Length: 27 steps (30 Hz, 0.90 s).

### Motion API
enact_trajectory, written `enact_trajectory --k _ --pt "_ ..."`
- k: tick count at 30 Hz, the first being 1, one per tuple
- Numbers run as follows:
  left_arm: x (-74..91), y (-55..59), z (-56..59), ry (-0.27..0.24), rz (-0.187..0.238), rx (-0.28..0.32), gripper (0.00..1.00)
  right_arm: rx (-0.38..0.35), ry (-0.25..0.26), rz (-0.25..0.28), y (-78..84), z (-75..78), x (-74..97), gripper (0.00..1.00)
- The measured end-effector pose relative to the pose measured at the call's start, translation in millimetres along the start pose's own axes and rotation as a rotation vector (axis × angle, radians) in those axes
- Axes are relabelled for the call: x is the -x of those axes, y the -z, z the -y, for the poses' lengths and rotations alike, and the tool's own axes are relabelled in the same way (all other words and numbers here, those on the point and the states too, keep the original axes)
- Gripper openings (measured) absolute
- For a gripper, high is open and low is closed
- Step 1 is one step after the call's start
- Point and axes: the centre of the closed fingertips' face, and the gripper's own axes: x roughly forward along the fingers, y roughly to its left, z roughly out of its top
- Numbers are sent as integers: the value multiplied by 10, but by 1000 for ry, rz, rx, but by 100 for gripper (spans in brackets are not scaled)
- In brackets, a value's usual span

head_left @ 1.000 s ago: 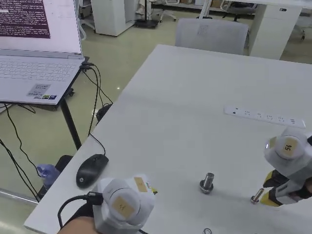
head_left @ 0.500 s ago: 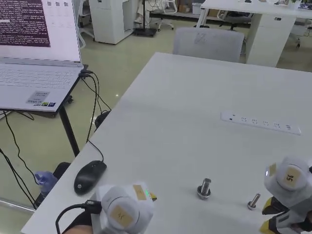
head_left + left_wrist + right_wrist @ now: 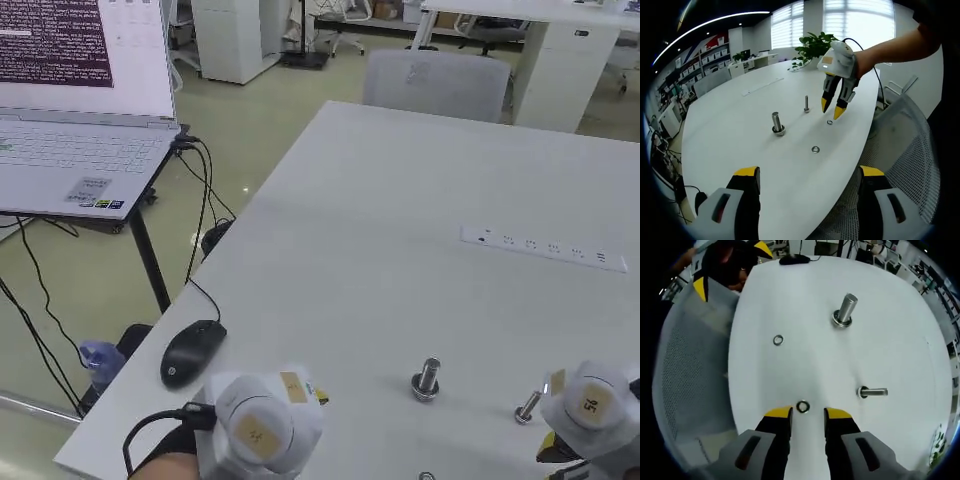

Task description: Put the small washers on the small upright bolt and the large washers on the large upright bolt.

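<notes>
I am holding my right gripper (image 3: 807,416) with its tips at one washer (image 3: 803,406), well apart from the large bolt (image 3: 845,310). Its jaws are narrowly parted and gripping nothing. The small bolt (image 3: 872,391) is standing near the large bolt, and a second washer (image 3: 778,340) is lying near it too. My left gripper (image 3: 809,175) is gaping wide and empty, farther from the large bolt.

- The table (image 3: 400,250) is showing plain white all over.
- The large bolt (image 3: 427,378), the small bolt (image 3: 527,407) and the washers (image 3: 778,340) are gleaming silver.
- The left gripper (image 3: 809,172) and the right gripper (image 3: 808,413) are showing pale grey bodies with yellow-and-black tips.
- The mouse (image 3: 191,352), near left, is looking glossy black.
- The laptop (image 3: 70,140), far left, is glowing dark purple, lined with pale text.
</notes>
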Motion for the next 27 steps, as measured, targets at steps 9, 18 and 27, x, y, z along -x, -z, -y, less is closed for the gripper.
enact_trajectory --k 9,18,27 --pt "9 28 -3 1 -3 -2 80 -10 4 0 18 -1 -119 26" --pt "7 35 -1 7 5 4 79 -31 8 4 33 -16 -160 24" --pt "-8 25 -12 10 3 -3 79 -38 16 -7 33 -1 -164 16"
